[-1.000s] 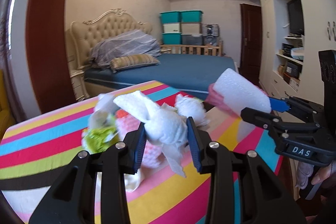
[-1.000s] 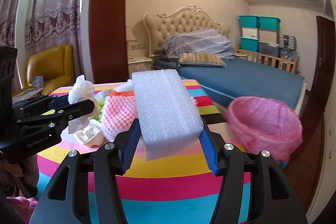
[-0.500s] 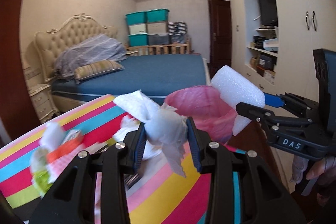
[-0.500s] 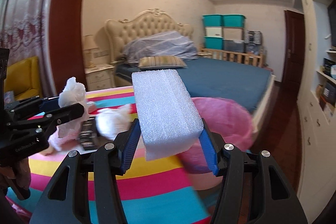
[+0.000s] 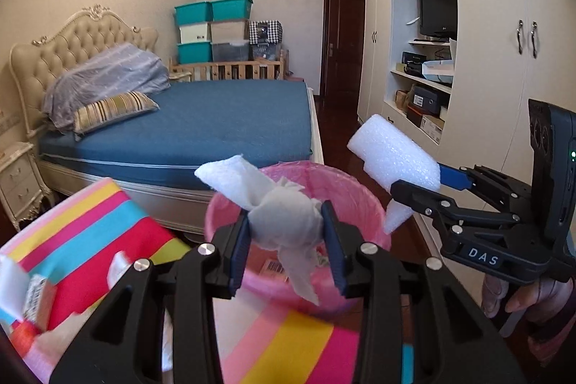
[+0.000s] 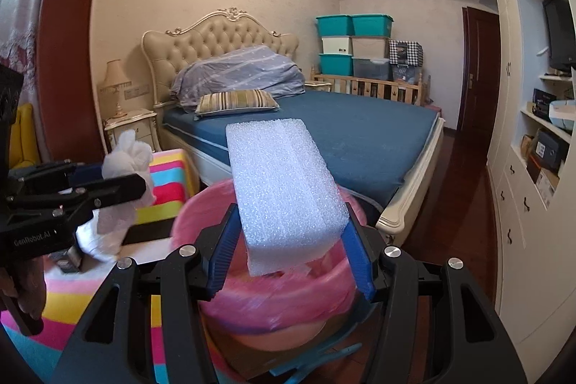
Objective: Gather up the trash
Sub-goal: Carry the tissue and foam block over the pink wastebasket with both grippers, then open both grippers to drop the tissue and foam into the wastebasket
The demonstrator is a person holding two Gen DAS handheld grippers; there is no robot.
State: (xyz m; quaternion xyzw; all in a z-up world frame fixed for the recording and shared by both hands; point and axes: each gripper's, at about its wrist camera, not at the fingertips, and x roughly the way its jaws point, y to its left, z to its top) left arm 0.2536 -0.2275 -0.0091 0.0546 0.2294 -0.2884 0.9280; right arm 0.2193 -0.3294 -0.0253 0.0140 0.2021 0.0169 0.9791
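Observation:
My left gripper [image 5: 288,243] is shut on a crumpled white tissue [image 5: 280,218], held in the air over the near rim of the pink-lined trash bin [image 5: 360,200]. My right gripper [image 6: 291,251] is shut on a white foam block [image 6: 284,189], which hangs above the same bin [image 6: 216,308]. In the left wrist view the right gripper [image 5: 424,182] shows at the right with the foam block [image 5: 392,157]. In the right wrist view the left gripper [image 6: 108,182] shows at the left with the tissue [image 6: 126,157].
The table with the striped cloth [image 5: 90,229] lies at the left and carries loose trash [image 5: 32,297]. A bed [image 5: 201,121] stands behind the bin, and white cupboards [image 5: 504,60] line the right wall. Dark wooden floor [image 6: 464,204] runs between them.
Both grippers have swung right, from over the table's trash pile to over the pink bin, still gripping the tissue and the foam block. The table has slid off to the left of both views.

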